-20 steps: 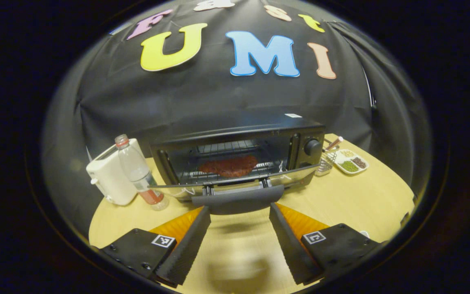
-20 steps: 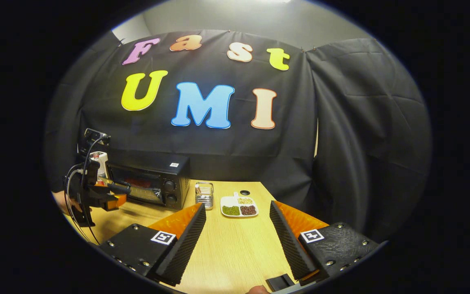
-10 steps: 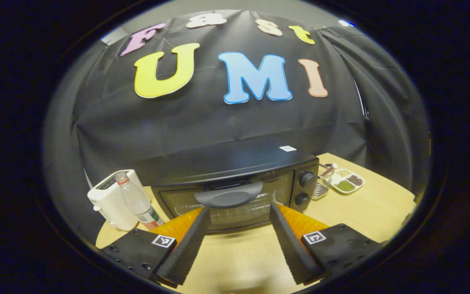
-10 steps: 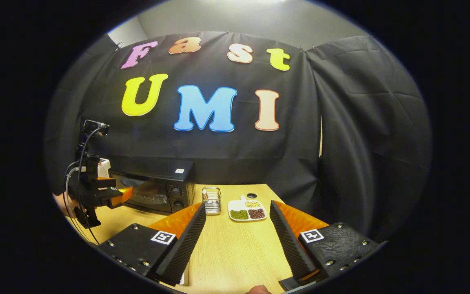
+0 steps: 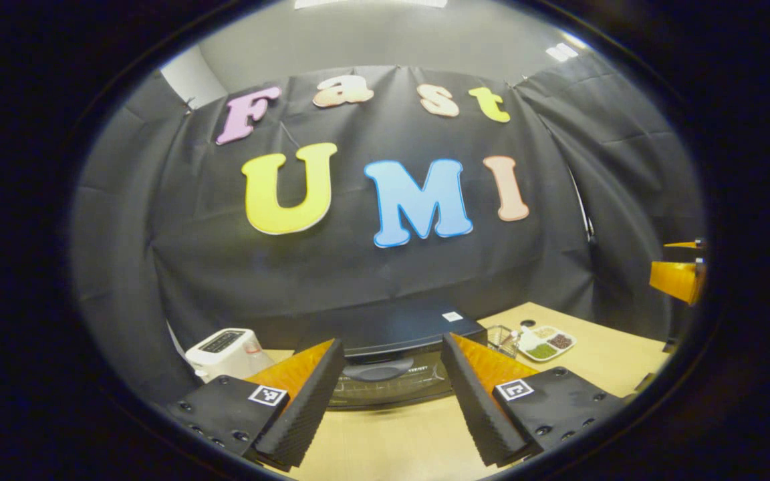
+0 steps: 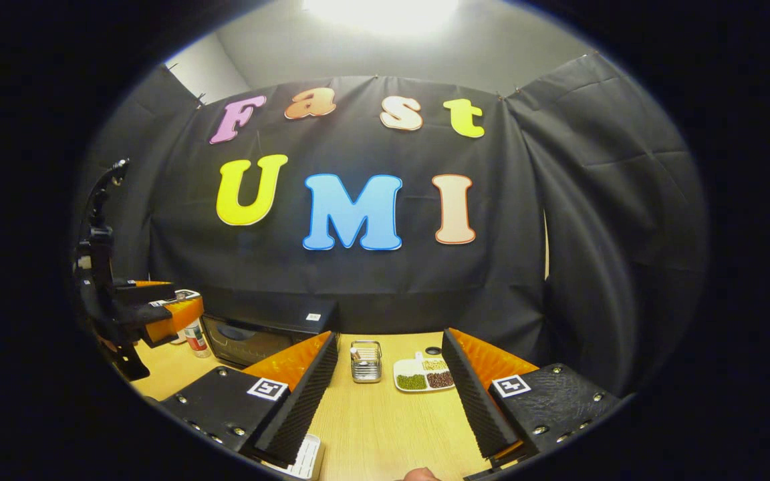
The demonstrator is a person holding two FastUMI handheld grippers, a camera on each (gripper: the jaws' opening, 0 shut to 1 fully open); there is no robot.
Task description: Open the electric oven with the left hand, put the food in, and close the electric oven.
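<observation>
The black electric oven [image 5: 392,347] stands on the wooden table [image 5: 398,441] with its glass door shut and its handle [image 5: 378,369] up near the top. My left gripper [image 5: 392,401] is open, held back from the oven and above the table, nothing between its fingers. In the right gripper view the oven [image 6: 261,331] sits at the left, and the left gripper [image 6: 158,314] hovers in front of it, clear of the door. My right gripper [image 6: 392,407] is open and empty over the table. The food inside cannot be made out through the door.
A white toaster [image 5: 224,351] stands left of the oven. A wire holder [image 6: 365,361] and a white divided dish of beans [image 6: 425,375] sit to the oven's right. A bottle [image 6: 192,336] stands by the oven's left. A white item [image 6: 305,457] lies near the table's front edge.
The oven door went from hanging open, with the food on the rack, to shut. My left gripper then drew back and rose away from the handle. The right gripper also lifted.
</observation>
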